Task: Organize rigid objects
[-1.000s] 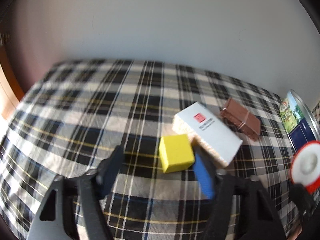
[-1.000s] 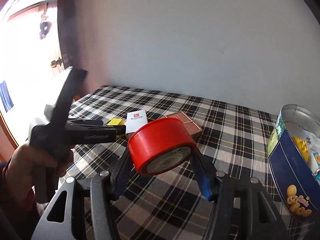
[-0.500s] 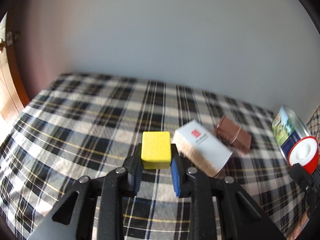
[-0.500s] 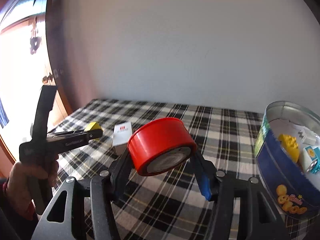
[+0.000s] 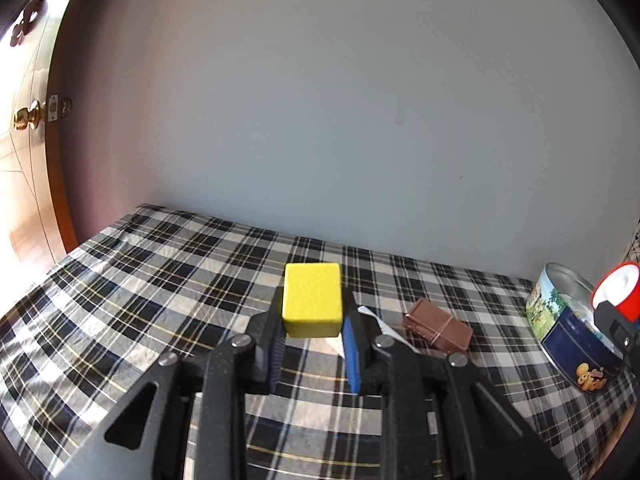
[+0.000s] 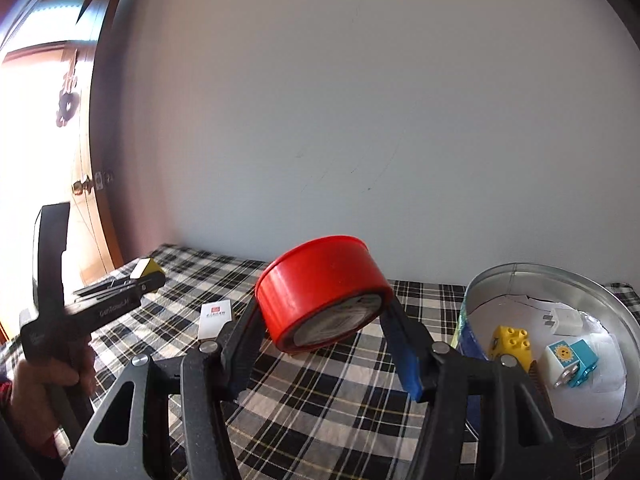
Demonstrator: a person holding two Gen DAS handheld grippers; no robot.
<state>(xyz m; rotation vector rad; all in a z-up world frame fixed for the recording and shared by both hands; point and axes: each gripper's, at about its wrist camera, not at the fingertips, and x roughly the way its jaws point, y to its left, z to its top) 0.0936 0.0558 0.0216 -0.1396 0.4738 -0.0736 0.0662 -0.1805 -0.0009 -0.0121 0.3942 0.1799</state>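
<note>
Left wrist view: left tongs (image 5: 313, 320) clamp a plain yellow block (image 5: 312, 305); right wrist view shows right tongs (image 6: 324, 340) gripping a red tape roll (image 6: 322, 290), toys inside tin (image 6: 612, 300).

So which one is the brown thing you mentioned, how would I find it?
Start at the round tin on the right of the checked cloth. Just left of it lies the brown flat box, beside a white box. It alone is chocolate-coloured, with a thin band around it.
</note>
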